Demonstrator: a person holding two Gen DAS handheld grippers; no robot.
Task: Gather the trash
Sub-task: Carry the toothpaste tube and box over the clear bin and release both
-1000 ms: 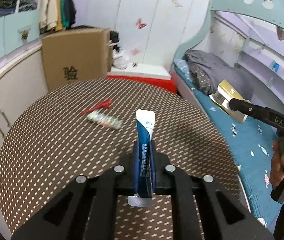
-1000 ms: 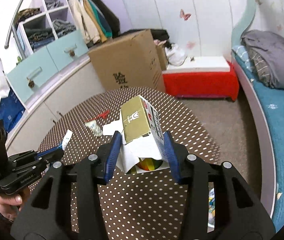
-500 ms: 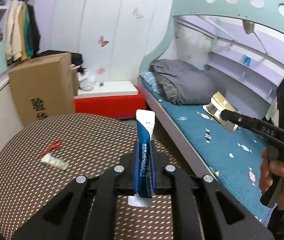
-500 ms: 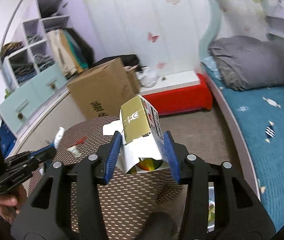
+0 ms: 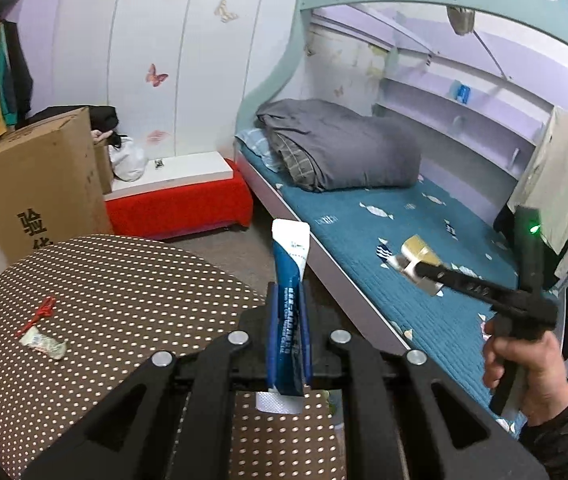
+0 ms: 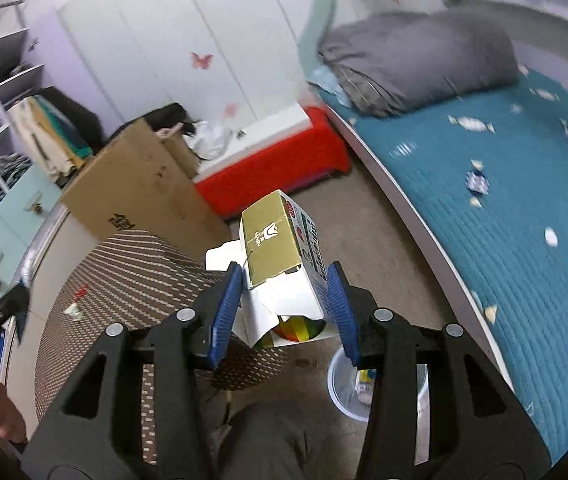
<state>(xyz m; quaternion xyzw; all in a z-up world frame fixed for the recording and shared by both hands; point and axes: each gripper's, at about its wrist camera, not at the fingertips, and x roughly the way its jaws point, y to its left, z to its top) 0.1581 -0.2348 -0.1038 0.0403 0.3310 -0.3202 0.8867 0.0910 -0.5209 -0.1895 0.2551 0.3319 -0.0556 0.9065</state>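
My left gripper (image 5: 288, 312) is shut on a blue and white tube (image 5: 290, 276) that stands up between its fingers, above the edge of the round dotted table (image 5: 131, 280). My right gripper (image 6: 284, 304) is shut on a gold and white carton (image 6: 279, 264) with torn open flaps, held over the floor. The same gripper (image 5: 424, 276) with its carton (image 5: 418, 250) shows at the right of the left wrist view, over the bed's side. A crumpled wrapper (image 5: 41, 342) and a red scrap (image 5: 39, 314) lie on the table. A white bin (image 6: 344, 380) stands on the floor below the right gripper.
A big cardboard box (image 5: 39, 184) and a red bench (image 5: 179, 204) stand behind the table. The bed (image 5: 384, 240) with teal sheet and grey duvet (image 5: 340, 148) fills the right. A person's knee (image 6: 267, 436) shows at the bottom of the right wrist view.
Both grippers have swung to the right, away from the table's middle toward the bed. The right one has dropped over the floor, where the white bin has come into view. Both grips are unchanged.
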